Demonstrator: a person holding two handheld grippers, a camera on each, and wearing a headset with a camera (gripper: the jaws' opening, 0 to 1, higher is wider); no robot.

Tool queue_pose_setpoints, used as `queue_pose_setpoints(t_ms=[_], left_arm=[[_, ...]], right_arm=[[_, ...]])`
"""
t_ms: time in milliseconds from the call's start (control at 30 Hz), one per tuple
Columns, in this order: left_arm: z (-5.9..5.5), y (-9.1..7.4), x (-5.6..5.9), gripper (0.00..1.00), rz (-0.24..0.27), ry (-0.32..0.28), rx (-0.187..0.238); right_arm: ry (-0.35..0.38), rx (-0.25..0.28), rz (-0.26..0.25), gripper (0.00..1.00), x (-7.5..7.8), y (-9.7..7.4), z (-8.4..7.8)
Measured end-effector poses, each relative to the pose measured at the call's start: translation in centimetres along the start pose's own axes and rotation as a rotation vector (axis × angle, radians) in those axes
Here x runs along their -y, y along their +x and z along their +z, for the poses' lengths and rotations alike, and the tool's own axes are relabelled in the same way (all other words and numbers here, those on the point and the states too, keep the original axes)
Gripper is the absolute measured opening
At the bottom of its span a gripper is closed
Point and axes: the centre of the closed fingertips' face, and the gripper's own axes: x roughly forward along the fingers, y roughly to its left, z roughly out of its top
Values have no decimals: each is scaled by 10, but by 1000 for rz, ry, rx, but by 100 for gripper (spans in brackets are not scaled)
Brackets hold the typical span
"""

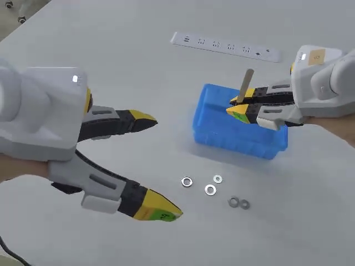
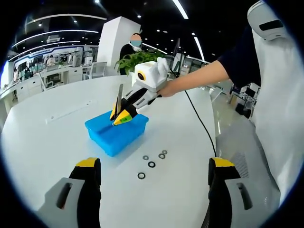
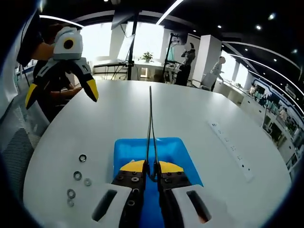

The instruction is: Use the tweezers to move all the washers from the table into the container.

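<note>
Several metal washers (image 1: 210, 190) lie loose on the white table, just in front of a blue container (image 1: 222, 136). My right gripper (image 1: 239, 108) hovers over the container, shut on a pair of tweezers (image 1: 247, 83) that stick up and away from it. In the right gripper view the tweezers (image 3: 151, 118) run straight ahead from the shut gripper (image 3: 152, 167) above the container (image 3: 178, 152), with the washers (image 3: 77, 175) to the left. My left gripper (image 1: 155, 165) is wide open and holds nothing, left of the washers. Its own view has the washers (image 2: 151, 164) ahead and the container (image 2: 109, 135) beyond them.
A white power strip (image 1: 224, 47) lies on the table behind the container. A cable (image 2: 199, 121) trails from the right gripper over the table edge. The round white table (image 1: 83, 44) has bare surface around the work. People and desks stand far off in the room.
</note>
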Motion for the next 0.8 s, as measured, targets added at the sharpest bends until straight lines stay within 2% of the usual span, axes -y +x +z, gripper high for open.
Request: queue_pose_setpoints(t_ms=[300, 800], left_arm=[[-4, 1, -2, 99, 8, -10, -21], [2, 7, -2, 99, -2, -22, -14]], right_arm=[[24, -21, -5, 10, -2, 8, -16], [40, -7, -8, 10, -1, 6, -20]])
